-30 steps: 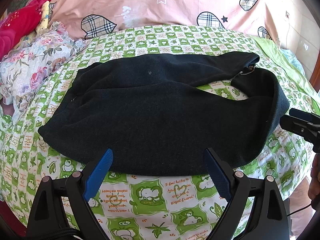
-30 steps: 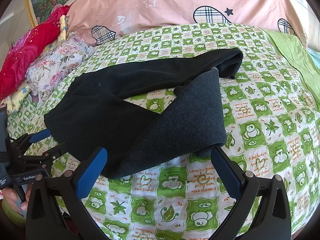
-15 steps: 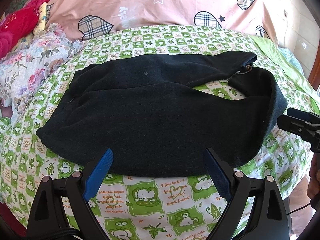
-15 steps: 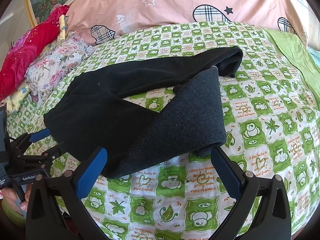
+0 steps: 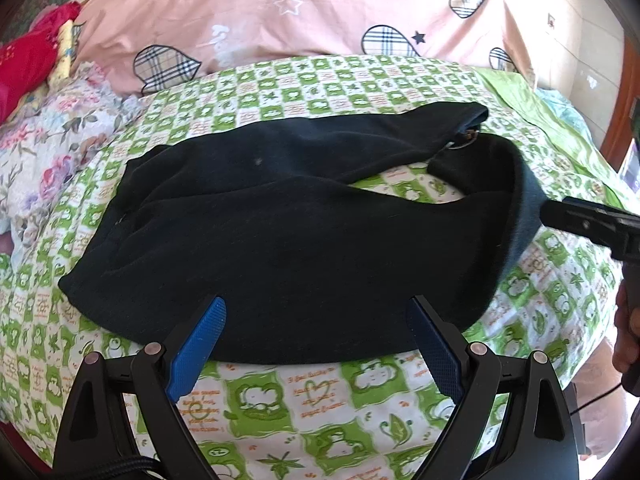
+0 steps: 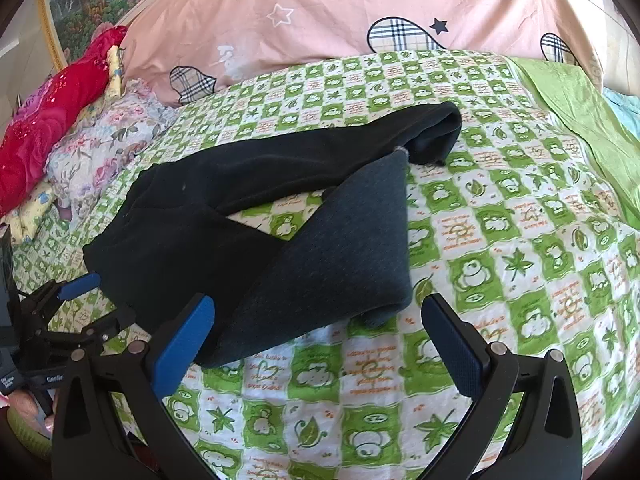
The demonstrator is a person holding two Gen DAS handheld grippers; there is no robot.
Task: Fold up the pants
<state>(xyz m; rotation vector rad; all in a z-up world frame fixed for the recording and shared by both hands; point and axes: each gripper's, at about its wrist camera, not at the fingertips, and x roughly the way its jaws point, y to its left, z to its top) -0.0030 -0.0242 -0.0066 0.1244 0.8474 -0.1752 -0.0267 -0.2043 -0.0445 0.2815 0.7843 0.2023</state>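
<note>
Black pants (image 5: 300,240) lie spread across the green checked bedsheet (image 5: 320,400), waist to the left and legs to the right. In the right wrist view the near leg of the pants (image 6: 200,216) is turned over, so its grey inner side (image 6: 352,248) faces up. My left gripper (image 5: 316,340) is open at the near edge of the pants, with the cloth's edge lying between its blue pads. My right gripper (image 6: 320,316) is open around the folded grey leg's near edge. It also shows as a right gripper (image 5: 580,224) touching the fold at the right. The left gripper (image 6: 80,304) sits by the waist.
A pink quilt (image 5: 320,12) with plaid hearts lies across the back of the bed. Floral pillows (image 5: 36,152) and red cloth (image 5: 24,68) are piled at the left. A plain green sheet (image 6: 580,112) covers the right side. A person's hand (image 5: 626,332) holds the right tool.
Both grippers have edged forward towards the pants, so the cloth's near edge now sits between each pair of fingers. The pants have not visibly shifted.
</note>
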